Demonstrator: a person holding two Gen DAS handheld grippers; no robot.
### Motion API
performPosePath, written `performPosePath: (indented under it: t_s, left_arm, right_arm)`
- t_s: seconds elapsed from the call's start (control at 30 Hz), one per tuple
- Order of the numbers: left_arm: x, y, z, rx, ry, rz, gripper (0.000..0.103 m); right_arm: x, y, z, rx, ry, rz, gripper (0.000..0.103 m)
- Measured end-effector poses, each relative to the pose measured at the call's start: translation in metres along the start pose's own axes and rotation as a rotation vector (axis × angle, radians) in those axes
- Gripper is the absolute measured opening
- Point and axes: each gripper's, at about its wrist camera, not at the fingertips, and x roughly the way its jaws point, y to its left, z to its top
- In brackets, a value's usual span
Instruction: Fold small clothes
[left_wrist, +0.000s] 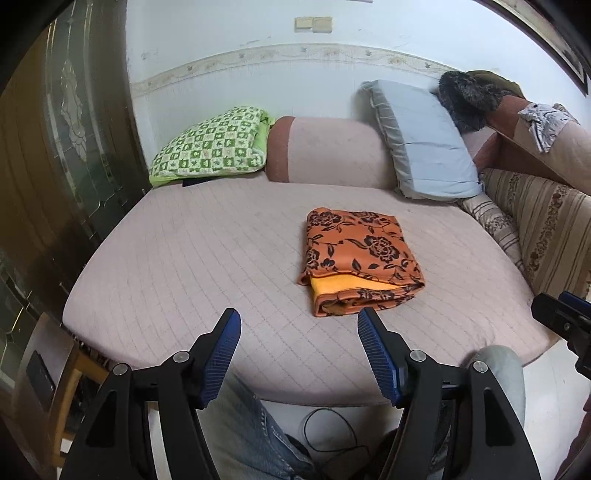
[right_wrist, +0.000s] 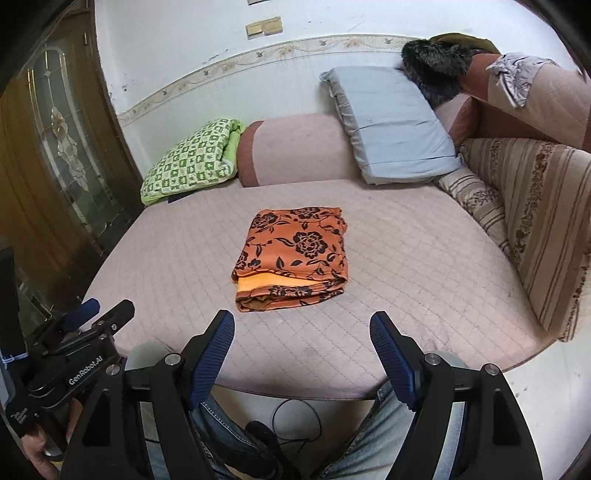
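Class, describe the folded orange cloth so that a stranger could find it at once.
Start at the pink quilted mattress. Near its middle, away from the pillows, lies the folded orange cloth. It alone has black flowers, and a plain yellow layer shows at its near edge.

The folded cloth (left_wrist: 360, 258) lies mid-mattress (left_wrist: 184, 258), pillows (left_wrist: 424, 144) behind it against the wall (left_wrist: 221, 44).

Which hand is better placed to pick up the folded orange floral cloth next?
Probably the left gripper: its inner finger hangs just before the orange floral cloth's near edge. The right gripper also hovers open nearby, slightly farther back. It's a close call.
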Motion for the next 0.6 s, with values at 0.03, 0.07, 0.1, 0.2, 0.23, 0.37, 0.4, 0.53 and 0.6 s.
performPosePath:
  t_s: [0.03, 0.07, 0.1, 0.2, 0.23, 0.37, 0.4, 0.53, 0.6]
  left_arm:
    - [0.001, 0.002, 0.005, 0.002, -0.005, -0.005, 0.066]
    - [-0.001, 0.002, 0.005, 0.002, -0.009, -0.010, 0.066]
    - [-0.003, 0.003, 0.005, 0.004, -0.014, -0.017, 0.066]
    - [-0.001, 0.005, 0.007, 0.006, -0.016, -0.028, 0.066]
    - [0.000, 0.005, 0.006, 0.010, -0.015, -0.029, 0.067]
    - [0.002, 0.005, 0.005, 0.027, -0.013, -0.031, 0.067]
    - [0.005, 0.006, 0.007, 0.029, -0.010, -0.033, 0.067]
    - [0.015, 0.012, 0.012, 0.026, 0.011, -0.037, 0.067]
    - [0.019, 0.012, 0.013, 0.025, 0.015, -0.036, 0.067]
  right_arm:
    - [-0.002, 0.000, 0.000, 0.000, -0.004, -0.001, 0.078]
    - [-0.003, 0.000, 0.000, -0.002, -0.007, -0.012, 0.078]
    - [-0.003, 0.000, 0.000, -0.008, -0.013, -0.023, 0.078]
    - [-0.003, 0.000, -0.001, -0.007, -0.012, -0.032, 0.078]
    - [-0.002, -0.001, -0.001, -0.003, -0.009, -0.032, 0.078]
    - [0.002, 0.000, -0.001, -0.005, -0.003, -0.053, 0.078]
    - [0.003, 0.000, -0.002, -0.007, -0.001, -0.054, 0.078]
    - [0.010, 0.000, -0.001, -0.015, 0.012, -0.064, 0.078]
    - [0.015, -0.001, -0.001, -0.014, 0.018, -0.069, 0.078]
